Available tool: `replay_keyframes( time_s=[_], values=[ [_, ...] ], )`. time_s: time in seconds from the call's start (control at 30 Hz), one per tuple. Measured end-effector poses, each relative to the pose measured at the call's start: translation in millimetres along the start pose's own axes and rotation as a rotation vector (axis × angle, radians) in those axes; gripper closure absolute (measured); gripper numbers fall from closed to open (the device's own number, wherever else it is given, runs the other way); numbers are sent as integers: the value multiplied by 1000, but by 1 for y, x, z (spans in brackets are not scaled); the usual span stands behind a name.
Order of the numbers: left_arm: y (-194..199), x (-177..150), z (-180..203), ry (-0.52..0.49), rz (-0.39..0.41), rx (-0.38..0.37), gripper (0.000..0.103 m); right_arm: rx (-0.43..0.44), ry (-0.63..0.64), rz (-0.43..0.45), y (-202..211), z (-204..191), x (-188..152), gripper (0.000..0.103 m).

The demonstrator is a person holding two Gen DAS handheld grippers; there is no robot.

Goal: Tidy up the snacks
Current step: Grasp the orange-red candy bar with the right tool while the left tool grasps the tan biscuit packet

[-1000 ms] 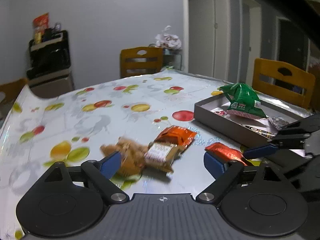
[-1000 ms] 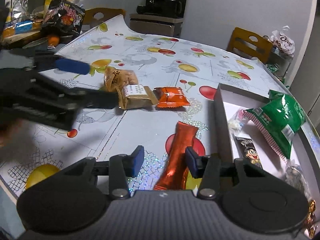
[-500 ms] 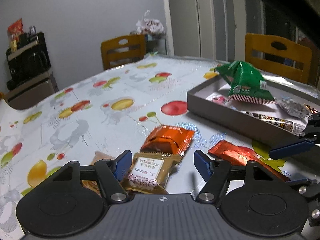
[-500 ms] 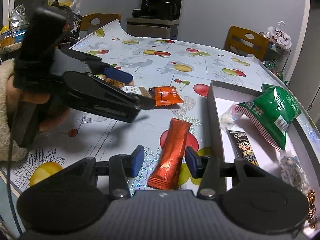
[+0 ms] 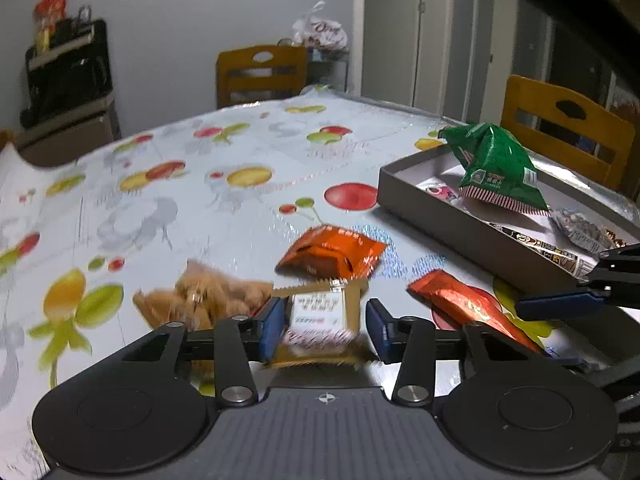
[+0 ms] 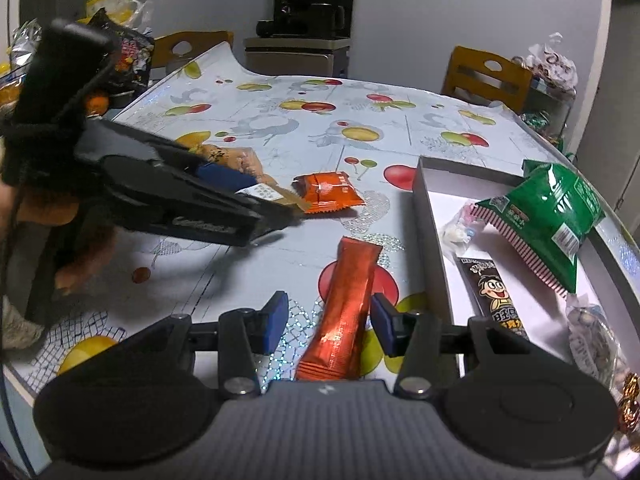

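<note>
A tan snack packet (image 5: 320, 316) with a white label sits between the pads of my left gripper (image 5: 326, 330). The jaws are closing, both pads touch its sides, and it tips up. In the right wrist view the left gripper (image 6: 260, 196) reaches in from the left with the tan packet (image 6: 264, 192) between its fingers. My right gripper (image 6: 330, 322) stands open astride a long orange stick packet (image 6: 348, 292), pads apart from it. An orange square packet (image 5: 332, 254) and a brown snack bag (image 5: 208, 300) lie close by on the table.
A grey box (image 6: 434, 240) at the right holds a green bag (image 6: 552, 216) and small sweets. Wooden chairs (image 5: 568, 128) stand around the fruit-print table. More snack bags (image 6: 128, 56) are heaped at the far left. The table's near edge (image 6: 16, 376) runs at the lower left.
My left gripper moved up to the tan packet and its jaws narrowed from wide to close around it. The packet has tipped up. The right gripper stayed over the orange stick.
</note>
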State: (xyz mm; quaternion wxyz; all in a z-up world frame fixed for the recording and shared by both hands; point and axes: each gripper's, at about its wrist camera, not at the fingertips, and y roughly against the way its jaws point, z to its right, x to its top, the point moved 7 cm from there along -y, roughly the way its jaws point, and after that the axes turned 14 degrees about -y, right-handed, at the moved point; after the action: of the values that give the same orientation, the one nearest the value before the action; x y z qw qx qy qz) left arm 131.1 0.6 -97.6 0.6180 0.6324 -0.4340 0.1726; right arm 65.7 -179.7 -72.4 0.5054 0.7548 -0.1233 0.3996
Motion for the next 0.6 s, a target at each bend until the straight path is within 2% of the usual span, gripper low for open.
replay_keyframes(
  time_s=[0.23,0.37,0.6],
  values=[
    [16,-12,6,47,-19,-19,60,0,-26,1,-3,2,2,57],
    [28,-16,17,27,-26,-34,60,0,-44,6,-6,4,5,57],
    [30,-18,25,-16,-37,12,53,-23,-53,2,-16,6,8,57]
  ],
)
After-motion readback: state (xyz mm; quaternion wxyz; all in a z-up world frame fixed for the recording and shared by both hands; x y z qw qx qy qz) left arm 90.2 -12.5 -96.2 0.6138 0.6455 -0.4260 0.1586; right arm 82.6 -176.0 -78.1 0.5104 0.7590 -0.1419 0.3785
